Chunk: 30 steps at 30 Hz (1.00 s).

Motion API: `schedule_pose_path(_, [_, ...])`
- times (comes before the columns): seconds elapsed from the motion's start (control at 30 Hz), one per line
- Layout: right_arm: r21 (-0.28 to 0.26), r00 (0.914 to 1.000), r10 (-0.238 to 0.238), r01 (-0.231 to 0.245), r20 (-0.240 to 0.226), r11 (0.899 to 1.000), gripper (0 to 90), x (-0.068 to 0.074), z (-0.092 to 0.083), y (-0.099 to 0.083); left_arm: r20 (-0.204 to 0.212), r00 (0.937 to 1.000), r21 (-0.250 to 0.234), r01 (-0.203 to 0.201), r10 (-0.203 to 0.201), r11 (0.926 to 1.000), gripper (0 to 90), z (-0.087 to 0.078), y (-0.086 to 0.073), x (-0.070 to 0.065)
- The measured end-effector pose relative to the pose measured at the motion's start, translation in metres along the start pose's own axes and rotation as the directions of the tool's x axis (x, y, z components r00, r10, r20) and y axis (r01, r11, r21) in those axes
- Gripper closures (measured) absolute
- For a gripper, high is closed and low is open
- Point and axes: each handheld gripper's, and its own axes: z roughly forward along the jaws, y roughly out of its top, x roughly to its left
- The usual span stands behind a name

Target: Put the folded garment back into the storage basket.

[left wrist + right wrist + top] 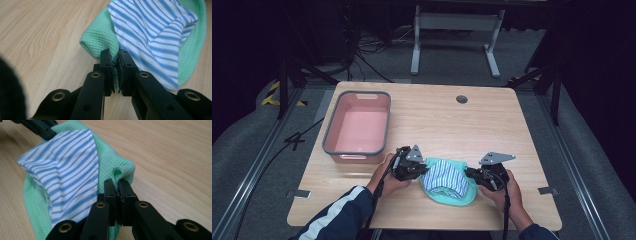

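A green waffle-weave cloth (pixel 452 196) lies near the table's front edge with a blue-and-white striped cloth (pixel 445 177) on top of it. My left gripper (pixel 421 170) is shut on the green cloth's left edge (pixel 100 42), right where the striped cloth (pixel 150 32) begins. My right gripper (pixel 468 173) is shut on the green cloth's opposite edge (pixel 120 167), beside the striped cloth (pixel 65 172). The green cloth sags between the two grippers, cradling the striped one. The left gripper's jaws show at the top left of the right gripper view.
A pink bin with a grey rim (pixel 330 131) stands at the table's left, just beyond my left hand. A round cable hole (pixel 461 99) sits near the table's far edge. Bare wooden tabletop (pixel 452 130) stretches behind the cloths.
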Motion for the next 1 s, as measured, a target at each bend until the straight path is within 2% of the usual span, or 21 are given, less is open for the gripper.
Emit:
schedule_pose_path(0.13, [-0.005, 1.0000, -0.006, 0.006, -0.001, 1.000, 86.7, 0.002, -0.001, 0.009, -0.007, 0.9999, -0.001, -0.009, 0.009, 1.0000, 83.6, -0.004, 0.005, 0.002])
schedule_pose_path(0.17, [-0.006, 1.0000, -0.006, 0.006, -0.003, 1.000, 86.7, 0.003, -0.002, 0.011, -0.022, 0.9997, -0.007, -0.007, 0.007, 0.9999, 83.6, -0.006, 0.006, 0.002])
schedule_pose_path(0.5, [-0.021, 0.9996, -0.027, 0.027, -0.004, 0.999, 87.0, 0.004, -0.002, 0.032, -0.055, 0.9985, -0.027, -0.002, 0.000, 0.9996, 83.7, -0.022, 0.014, 0.010])
schedule_pose_path(0.63, [-0.033, 0.9993, -0.037, 0.037, -0.004, 0.999, 87.0, 0.006, -0.002, 0.040, -0.061, 0.9980, -0.051, -0.016, 0.012, 0.9986, 83.7, -0.029, 0.021, 0.013])
schedule_pose_path(0.73, [-0.051, 0.9991, -0.042, 0.042, 0.000, 0.998, 86.9, 0.007, -0.006, 0.049, -0.071, 0.9970, -0.041, -0.033, 0.030, 0.9986, 83.8, -0.033, 0.028, 0.014])
schedule_pose_path(1.0, [-0.050, 0.9983, -0.058, 0.057, -0.002, 0.997, 86.9, 0.008, -0.007, 0.072, -0.105, 0.9944, -0.046, -0.016, 0.011, 0.9988, 83.7, -0.051, 0.031, 0.023])
